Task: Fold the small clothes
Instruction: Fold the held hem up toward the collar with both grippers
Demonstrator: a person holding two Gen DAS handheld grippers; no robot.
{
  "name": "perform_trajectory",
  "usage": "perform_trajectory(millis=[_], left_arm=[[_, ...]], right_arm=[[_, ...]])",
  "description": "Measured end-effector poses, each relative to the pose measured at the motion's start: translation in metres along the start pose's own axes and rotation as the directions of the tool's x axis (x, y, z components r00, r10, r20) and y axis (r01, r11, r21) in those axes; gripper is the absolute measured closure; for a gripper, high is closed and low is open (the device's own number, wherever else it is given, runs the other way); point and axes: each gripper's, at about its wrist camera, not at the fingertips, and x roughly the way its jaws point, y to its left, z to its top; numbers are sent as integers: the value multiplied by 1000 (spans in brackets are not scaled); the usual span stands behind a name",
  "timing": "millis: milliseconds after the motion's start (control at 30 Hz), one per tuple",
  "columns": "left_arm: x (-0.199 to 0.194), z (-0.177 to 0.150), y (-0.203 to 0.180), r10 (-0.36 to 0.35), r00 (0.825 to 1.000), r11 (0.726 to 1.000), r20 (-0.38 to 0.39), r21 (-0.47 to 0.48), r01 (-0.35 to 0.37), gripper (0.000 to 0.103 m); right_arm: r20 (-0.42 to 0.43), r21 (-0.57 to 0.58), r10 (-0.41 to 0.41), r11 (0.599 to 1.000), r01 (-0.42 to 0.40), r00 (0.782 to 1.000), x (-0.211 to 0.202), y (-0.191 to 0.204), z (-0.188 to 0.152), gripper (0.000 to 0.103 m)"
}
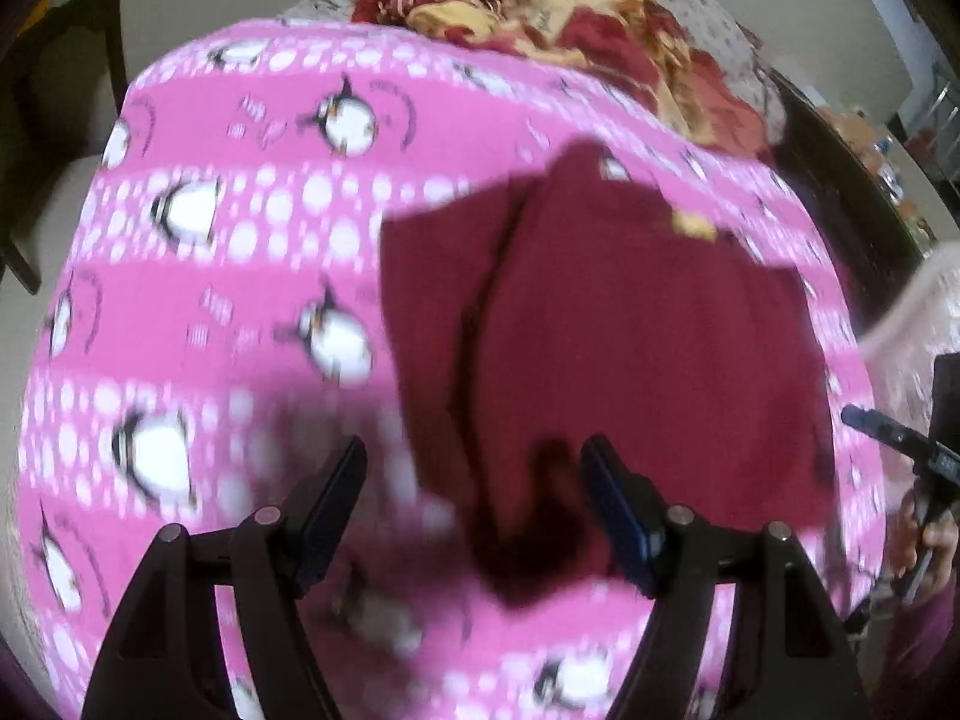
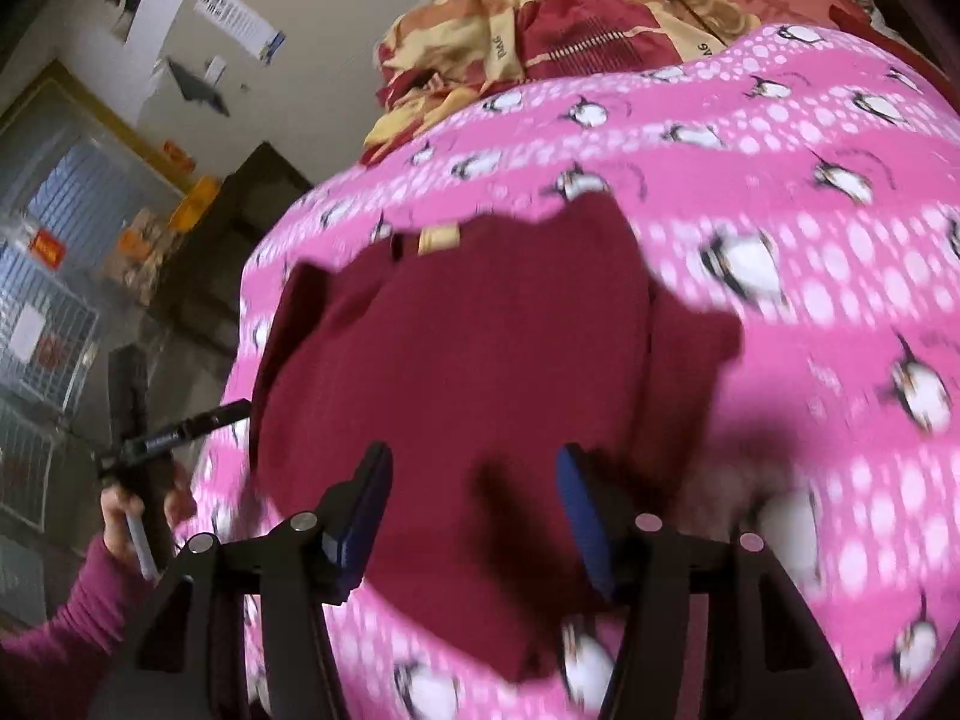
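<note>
A dark maroon garment point(image 1: 630, 330) lies spread on a pink penguin-print blanket point(image 1: 240, 276), with a small yellow label point(image 1: 693, 225) at its far edge. My left gripper point(image 1: 474, 450) hovers open over the garment's near left corner; nothing is pinched between its pads. In the right wrist view the same garment point(image 2: 468, 330) fills the middle, and my right gripper point(image 2: 474, 456) stands open above its near edge, pads apart from the cloth. Each view catches the other gripper at its side: the right gripper point(image 1: 888, 438) and the left gripper point(image 2: 180, 426), held by a hand point(image 2: 132, 516) in a maroon sleeve.
A heap of red and yellow clothes point(image 1: 540, 6) lies at the blanket's far end, also in the right wrist view point(image 2: 540, 18). A dark chair point(image 1: 66, 120) stands off the left side. Wire shelving point(image 2: 42, 330) and dark furniture point(image 2: 240, 228) stand beyond the bed.
</note>
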Motion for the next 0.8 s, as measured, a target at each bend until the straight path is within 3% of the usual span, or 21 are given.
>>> perform_trajectory(millis=[167,267,400,433,467,567,600,667,800], left_arm=[[4,-37,4,-54,997,999,-55,0,54,30],[12,-41,0,-76,996,997,-55,-2,76,30],[22,-45,-6,-118,991,993,-65,-4,118,30],[26,-44,-9,-116,991,993,-69,0,116,34],[29,-44,-11,-120,989,993,-82,5,121,48],[32,-40,-13,-105,989,994,-100,5,106,71],[31,-37,-15,-100,990,995,-102,13,101,76],[22,-34,-18,-53,995,997,-90,48,57,86],[-11,-30,-15,-6,999,996,-46,94,11,95]], right_arm=[[-61,5,-23,1000,23,998,3,-4,-45,41],[-83,3,-61,998,62,995,11,-7,-60,41],[-73,31,-31,999,33,997,19,-9,-65,41],[-68,28,-26,999,28,997,21,-8,-66,41],[-72,20,-22,1000,24,997,24,-6,-66,43],[-39,-30,-68,997,67,997,29,6,-63,79],[-17,-31,-74,997,73,997,28,7,-61,86],[-3,-32,-71,997,71,997,21,8,-57,90],[53,-23,-77,997,79,996,-16,3,-46,95]])
